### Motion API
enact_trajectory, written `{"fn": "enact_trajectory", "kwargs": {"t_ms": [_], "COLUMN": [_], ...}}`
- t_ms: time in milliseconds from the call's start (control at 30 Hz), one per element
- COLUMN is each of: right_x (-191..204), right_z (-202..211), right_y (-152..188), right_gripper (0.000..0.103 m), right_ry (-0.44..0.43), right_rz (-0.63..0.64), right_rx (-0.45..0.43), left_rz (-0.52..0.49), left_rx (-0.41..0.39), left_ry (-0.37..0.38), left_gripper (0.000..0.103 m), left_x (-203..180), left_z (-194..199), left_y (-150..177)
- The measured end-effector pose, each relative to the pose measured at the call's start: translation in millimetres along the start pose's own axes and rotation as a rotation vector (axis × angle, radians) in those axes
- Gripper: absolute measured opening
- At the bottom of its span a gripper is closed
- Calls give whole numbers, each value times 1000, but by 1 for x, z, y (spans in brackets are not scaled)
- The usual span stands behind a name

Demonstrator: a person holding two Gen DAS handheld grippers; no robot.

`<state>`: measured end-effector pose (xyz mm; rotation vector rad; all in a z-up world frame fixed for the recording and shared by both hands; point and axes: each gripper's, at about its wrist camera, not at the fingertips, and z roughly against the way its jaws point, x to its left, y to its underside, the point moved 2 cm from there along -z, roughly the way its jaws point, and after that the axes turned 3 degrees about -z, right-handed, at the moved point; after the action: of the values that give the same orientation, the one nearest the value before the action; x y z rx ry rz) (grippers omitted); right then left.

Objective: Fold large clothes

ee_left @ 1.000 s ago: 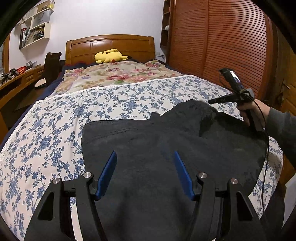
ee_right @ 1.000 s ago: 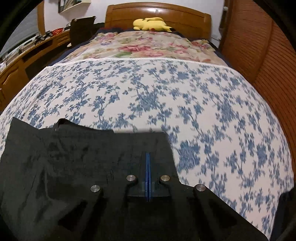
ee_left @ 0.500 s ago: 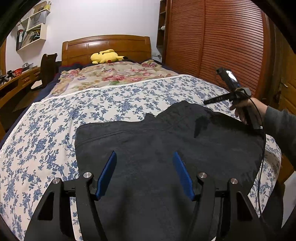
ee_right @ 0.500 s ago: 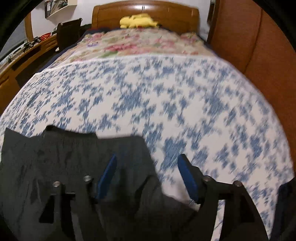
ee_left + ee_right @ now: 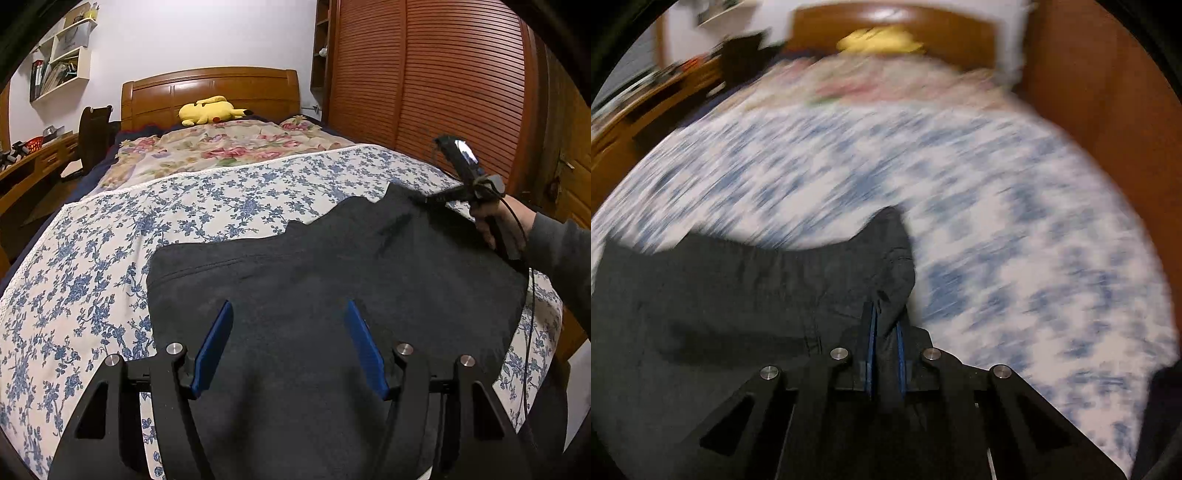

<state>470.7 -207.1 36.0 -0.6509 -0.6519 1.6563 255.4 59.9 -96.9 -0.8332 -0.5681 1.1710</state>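
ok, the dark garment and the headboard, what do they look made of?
Dark garment: looks like soft matte knit or fleece, no sheen, limp folds, stitched seam; exact fibre unclear. Headboard: likely varnished wood, orange-brown, glossy, panelled.

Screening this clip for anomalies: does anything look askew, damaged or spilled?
Nothing stands out. The dark garment lies flat on the floral bedspread; only its far right corner is bunched where the right gripper is closing on it.

left gripper [image 5: 288, 345] gapes; right gripper [image 5: 886, 332] jaws closing on cloth.
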Motion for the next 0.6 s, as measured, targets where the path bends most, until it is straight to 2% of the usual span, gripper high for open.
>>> {"fn": "enact_trajectory", "kwargs": {"t_ms": [33, 67, 133, 200, 300, 400, 600], "right_x": [-5, -3, 7, 8, 2, 0, 10], "right_z": [-2, -7, -18, -16, 10, 32, 105], "right_y": [-2, -3, 2, 6, 11, 32, 98], "right_gripper": [9, 10, 18, 46, 68, 69, 69], "right_ry": [43, 79, 89, 105, 56, 13, -96], "right_rz": [-33, -12, 69, 78, 27, 16, 112], "right_rx": [-4, 13, 69, 71, 21, 25, 28], "left_rz": [-1, -2, -5, -7, -9, -14, -47], "left_rx": [1, 4, 9, 10, 11, 10, 11], "left_ry": [0, -1, -3, -5, -3, 10, 47], "left_gripper": [65, 65, 65, 65, 65, 65, 69], "left_x": [0, 0, -2, -4, -8, -16, -43], "left_z": [0, -1, -1, 0, 2, 5, 10], "left_y": [0, 1, 1, 2, 3, 2, 0]}}
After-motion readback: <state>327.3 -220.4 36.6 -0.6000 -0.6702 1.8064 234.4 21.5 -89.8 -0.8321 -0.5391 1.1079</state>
